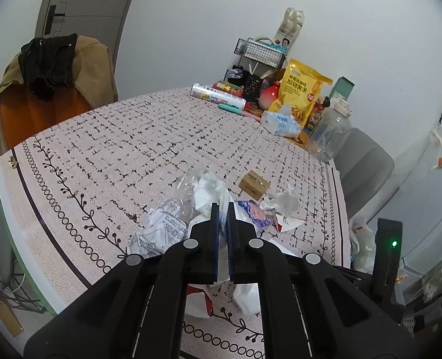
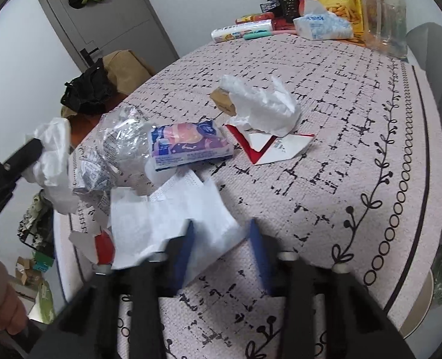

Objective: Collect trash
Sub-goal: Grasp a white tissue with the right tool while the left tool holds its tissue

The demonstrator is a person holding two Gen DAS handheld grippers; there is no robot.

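My left gripper (image 1: 222, 209) is shut on a crumpled white tissue (image 1: 209, 191) and holds it above the table; the right wrist view shows it at the far left with the tissue (image 2: 53, 155) hanging from it. My right gripper (image 2: 222, 227) is open, its fingers on either side of a flat white paper sheet (image 2: 173, 212). Nearby lie a blue tissue packet (image 2: 188, 143), clear plastic wrap (image 2: 122, 137), crumpled printed paper (image 1: 161, 227), a red-and-white paper (image 2: 272, 146), another crumpled tissue (image 2: 260, 101) and a small brown box (image 1: 253, 184).
The round table has a patterned cloth (image 1: 116, 149). At its far side stand a yellow snack bag (image 1: 300, 89), a tissue pack (image 1: 281, 121), a clear jar (image 1: 328, 131) and a wire rack (image 1: 260, 51). An orange chair (image 1: 41, 101) with clothes and a grey chair (image 1: 367, 167) flank it.
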